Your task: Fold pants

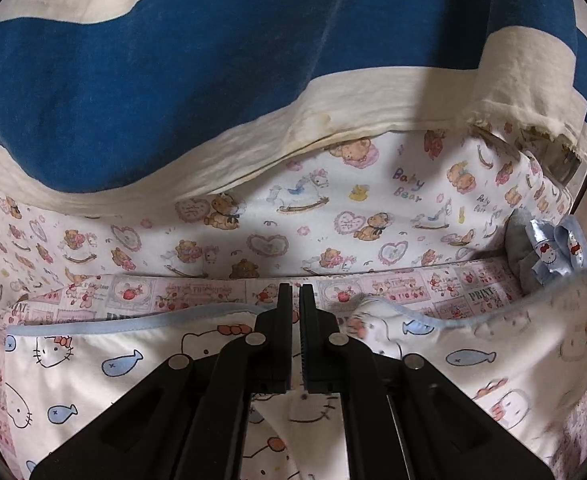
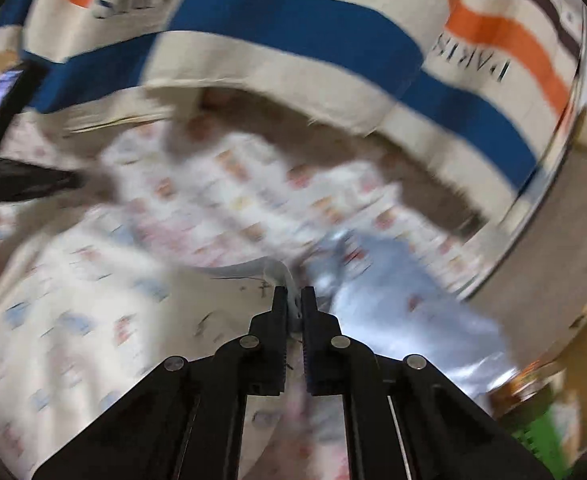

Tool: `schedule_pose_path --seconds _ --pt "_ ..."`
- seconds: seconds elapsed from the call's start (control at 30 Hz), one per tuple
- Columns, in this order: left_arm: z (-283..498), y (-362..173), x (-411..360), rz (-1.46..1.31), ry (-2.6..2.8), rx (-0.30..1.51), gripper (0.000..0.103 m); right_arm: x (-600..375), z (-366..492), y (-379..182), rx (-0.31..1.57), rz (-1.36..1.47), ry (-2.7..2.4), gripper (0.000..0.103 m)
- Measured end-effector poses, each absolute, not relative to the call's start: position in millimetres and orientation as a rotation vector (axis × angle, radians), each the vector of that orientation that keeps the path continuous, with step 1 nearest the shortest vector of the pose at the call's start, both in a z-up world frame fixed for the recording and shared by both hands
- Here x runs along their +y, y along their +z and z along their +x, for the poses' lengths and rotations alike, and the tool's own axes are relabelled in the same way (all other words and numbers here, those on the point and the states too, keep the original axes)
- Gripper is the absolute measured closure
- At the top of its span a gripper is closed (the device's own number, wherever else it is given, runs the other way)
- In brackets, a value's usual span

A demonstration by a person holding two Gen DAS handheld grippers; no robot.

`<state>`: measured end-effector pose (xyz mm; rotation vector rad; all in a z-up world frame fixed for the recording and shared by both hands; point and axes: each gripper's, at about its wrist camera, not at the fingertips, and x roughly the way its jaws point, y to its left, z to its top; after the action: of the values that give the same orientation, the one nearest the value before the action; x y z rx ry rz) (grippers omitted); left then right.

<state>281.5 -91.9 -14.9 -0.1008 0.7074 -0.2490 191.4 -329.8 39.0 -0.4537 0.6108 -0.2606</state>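
Pants (image 1: 93, 360), white with cats and blue fish, lay on the bed sheet (image 1: 293, 216) with little bears. Left claw (image 1: 295, 300) was closed on the pants' blue-edged rim. Right claw (image 2: 294, 300) was closed on the same pale blue rim, though that view was blurry. Behind the pants hung a cream, blue and orange striped cloth (image 1: 173, 80).

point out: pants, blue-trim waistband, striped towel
pants (image 1: 133, 376): left wrist view, white cat-and-fish print panel left of the fingers.
blue-trim waistband (image 1: 141, 324): left wrist view, light blue edge along the pants' top.
striped towel (image 1: 213, 72): left wrist view, blue stripe.
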Motion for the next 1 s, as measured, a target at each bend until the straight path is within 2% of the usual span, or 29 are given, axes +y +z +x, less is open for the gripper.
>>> schedule_pose_path --seconds 0.1,0.33,0.37,0.4,0.43,0.47,0.57,0.6,0.67,0.73,0.83,0.87,1.0 --pt "282 -15 -91 -0.102 -0.25 0.708 0.099 -334 219 31 0.62 -0.473 -0.324 0.097" --pt "281 -16 -95 -0.084 -0.265 0.708 0.099 -346 257 -27 0.79 -0.424 -0.299 0.095" --pt "280 -14 -97 -0.07 -0.262 0.697 0.096 -350 259 -34 0.822 -0.398 -0.294 0.085" --pt "278 -13 -99 -0.059 -0.26 0.684 0.092 -354 258 -37 0.828 -0.374 -0.285 0.063" --pt "276 -10 -100 -0.049 -0.26 0.668 0.089 -356 256 -39 0.821 -0.359 -0.281 0.051" --pt "274 -8 -101 -0.042 -0.26 0.653 0.087 -359 250 -36 0.787 -0.338 -0.278 0.033" --pt "262 5 -103 0.003 -0.211 0.569 0.084 -361 231 -21 0.723 -0.289 -0.245 0.031" --pt "253 11 -104 0.023 -0.173 0.518 0.08 -359 225 -16 0.71 -0.271 -0.23 0.031" --pt "237 27 -102 -0.014 -0.185 0.439 0.075 -356 200 10 0.669 -0.217 -0.184 0.031" --pt "222 45 -97 -0.063 -0.204 0.399 0.075 -352 176 37 0.612 -0.189 -0.137 0.03" --pt "181 74 -90 -0.042 -0.223 0.309 0.074 -340 127 78 0.492 -0.18 -0.072 0.022" --pt "166 82 -88 -0.01 -0.208 0.278 0.069 -337 112 89 0.449 -0.181 -0.055 0.018" --pt "88 107 -64 0.056 -0.164 0.159 0.05 -317 56 120 0.32 -0.172 0.004 0.018"
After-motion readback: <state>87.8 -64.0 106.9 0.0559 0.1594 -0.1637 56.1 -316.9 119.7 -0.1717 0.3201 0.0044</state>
